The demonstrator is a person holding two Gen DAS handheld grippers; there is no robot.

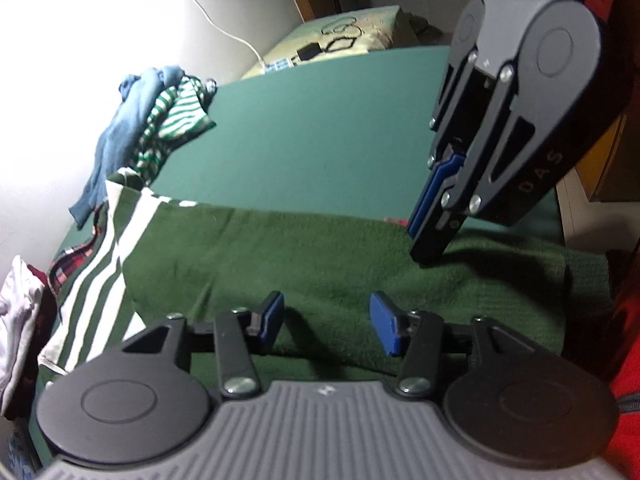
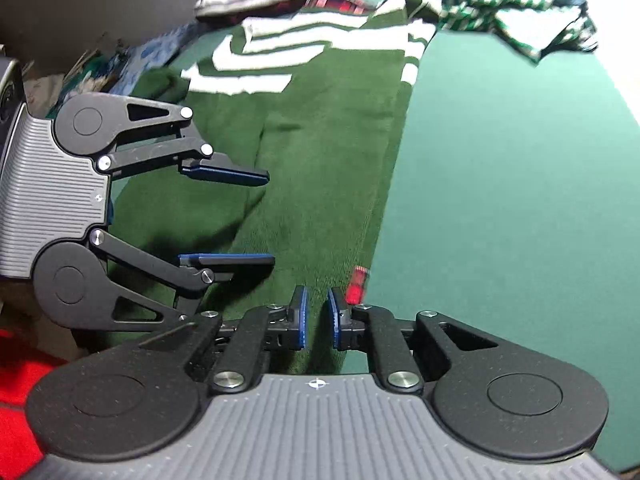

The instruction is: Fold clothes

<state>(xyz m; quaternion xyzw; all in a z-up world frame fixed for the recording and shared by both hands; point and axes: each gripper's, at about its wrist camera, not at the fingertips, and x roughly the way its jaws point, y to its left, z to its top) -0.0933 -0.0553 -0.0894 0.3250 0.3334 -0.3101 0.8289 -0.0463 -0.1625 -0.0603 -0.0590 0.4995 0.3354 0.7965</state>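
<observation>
With the left claw point(image 1: 326, 322) half-open and empty over the green sweater point(image 1: 320, 256) and the right claw point(image 2: 317, 316) nearly shut gripping nothing visible at its tabletop-side edge, the fold may slip loose.

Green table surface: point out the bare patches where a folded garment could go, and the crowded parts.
Bare green table surface lies beside the dark green sweater, below the striped pile. Crowded: the far edge with the blue garment, plaid shirt and white cloth.
</observation>
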